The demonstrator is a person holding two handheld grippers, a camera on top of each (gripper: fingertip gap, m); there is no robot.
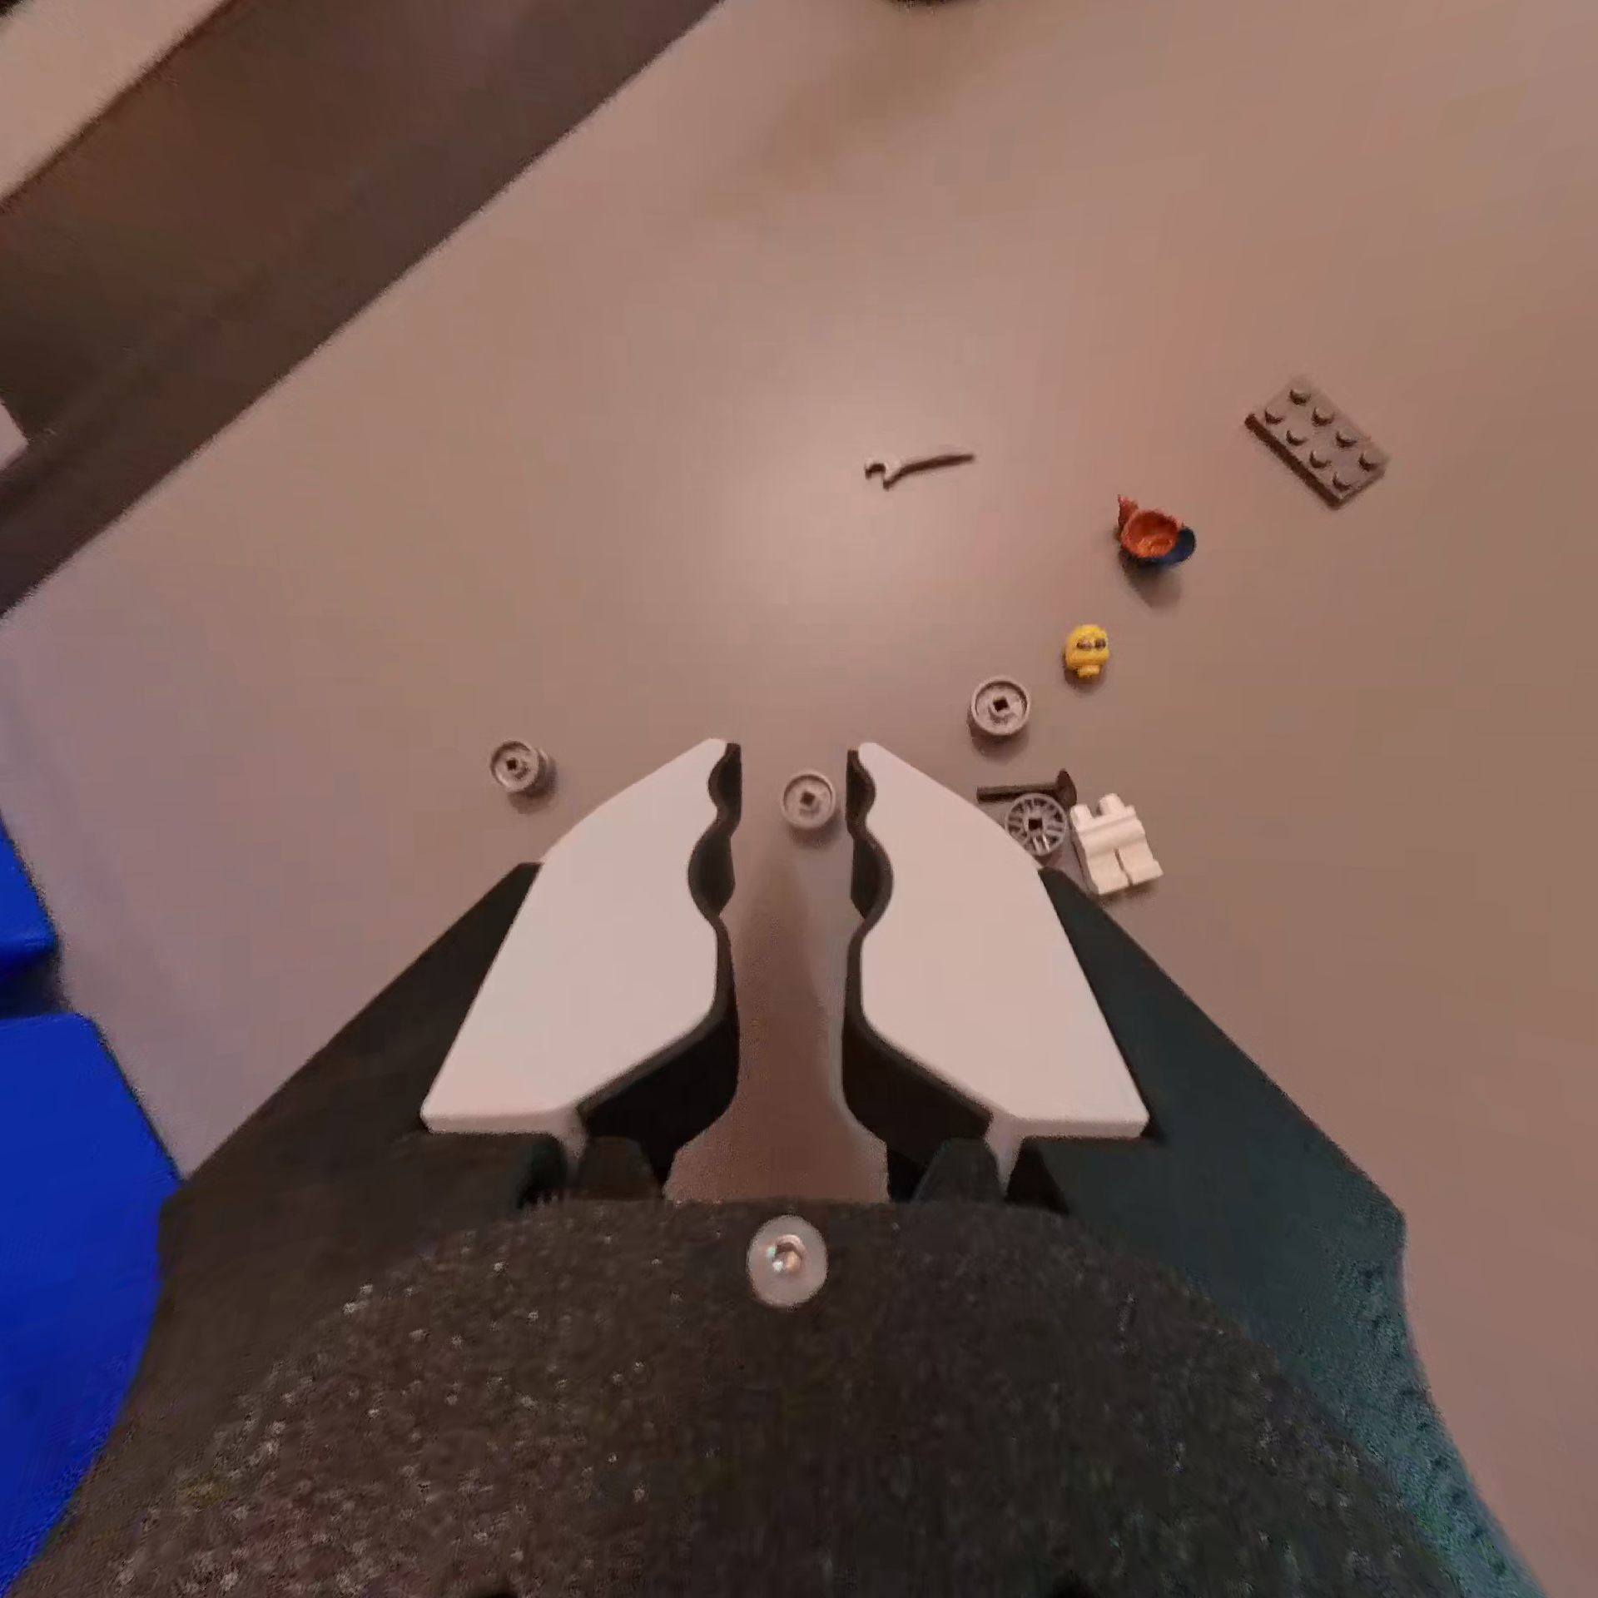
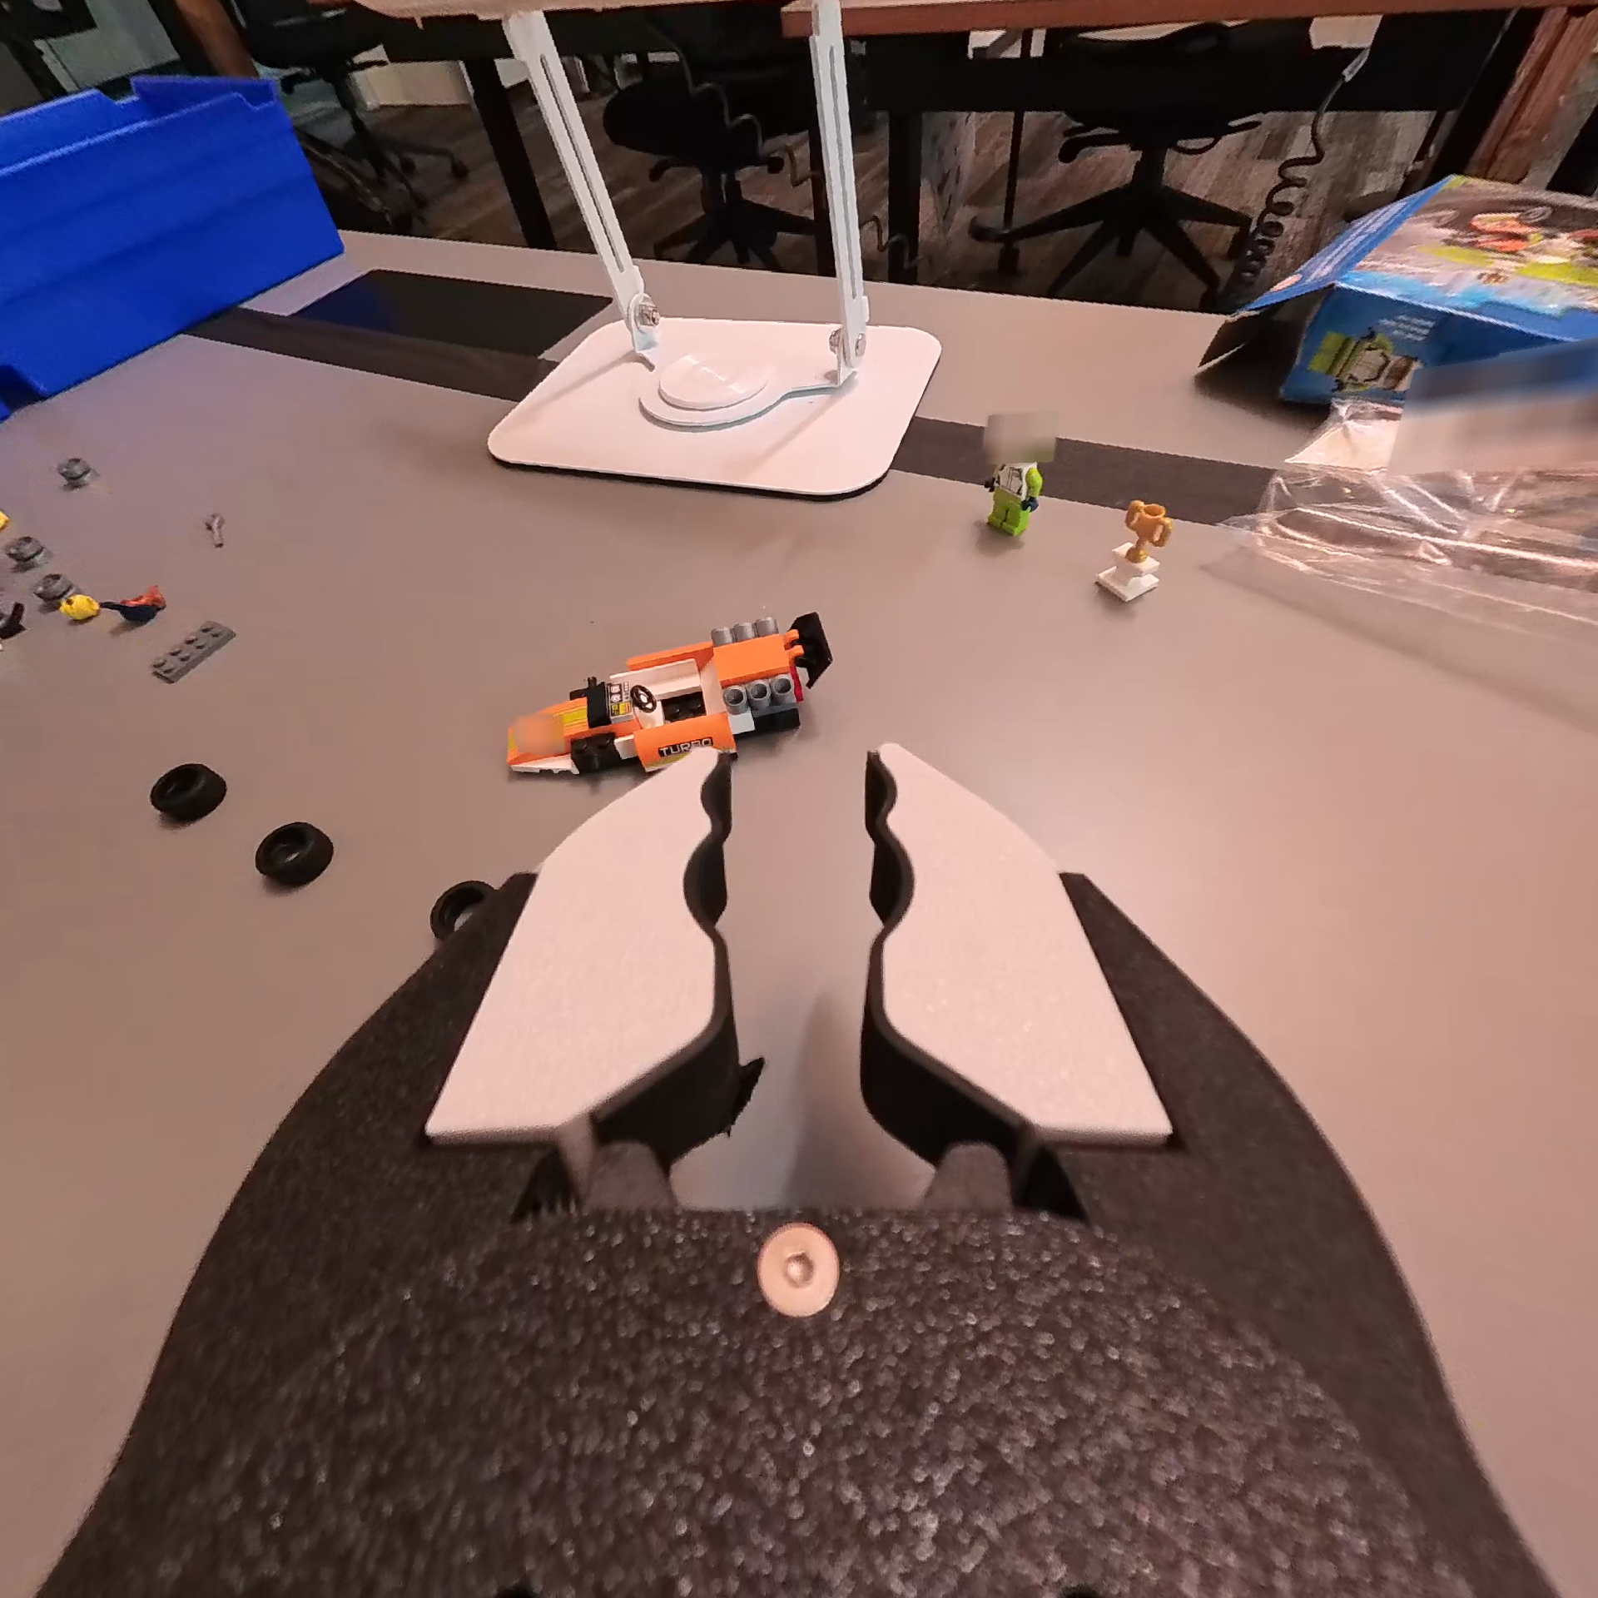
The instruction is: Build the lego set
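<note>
My left gripper (image 1: 793, 761) is open and empty above the table, with a grey wheel hub (image 1: 808, 800) lying between its fingertips. Two more grey hubs (image 1: 999, 705) (image 1: 519, 768) lie to either side. Nearby are a yellow minifigure head (image 1: 1085, 650), an orange hair piece (image 1: 1154, 536), white legs (image 1: 1115, 843), a spoked hub (image 1: 1033, 821), a grey plate (image 1: 1316, 439) and a small wrench (image 1: 917, 467). My right gripper (image 2: 795, 761) is open and empty just in front of the orange car body (image 2: 670, 700). Three black tyres (image 2: 188, 789) (image 2: 294, 852) (image 2: 458, 908) lie to its left.
A white stand (image 2: 718, 406) sits at the back of the table. A green minifigure (image 2: 1013, 501) and a gold trophy (image 2: 1137, 549) stand at the right. A blue bin (image 2: 147, 216) is far left; a blue box (image 2: 1427, 303) and clear bag (image 2: 1427, 527) are far right. My right fingertips sit around 45 centimeters from my left ones. To reach the yellow minifigure head (image 1: 1085, 650) in a straight line is about 7 centimeters for my left fingers, about 40 centimeters for my right. Look for it in the right wrist view (image 2: 77, 601) too. From the left gripper's tips to the small wrench (image 1: 917, 467) is close to 9 centimeters. The right camera catches it too, in the right wrist view (image 2: 217, 531).
</note>
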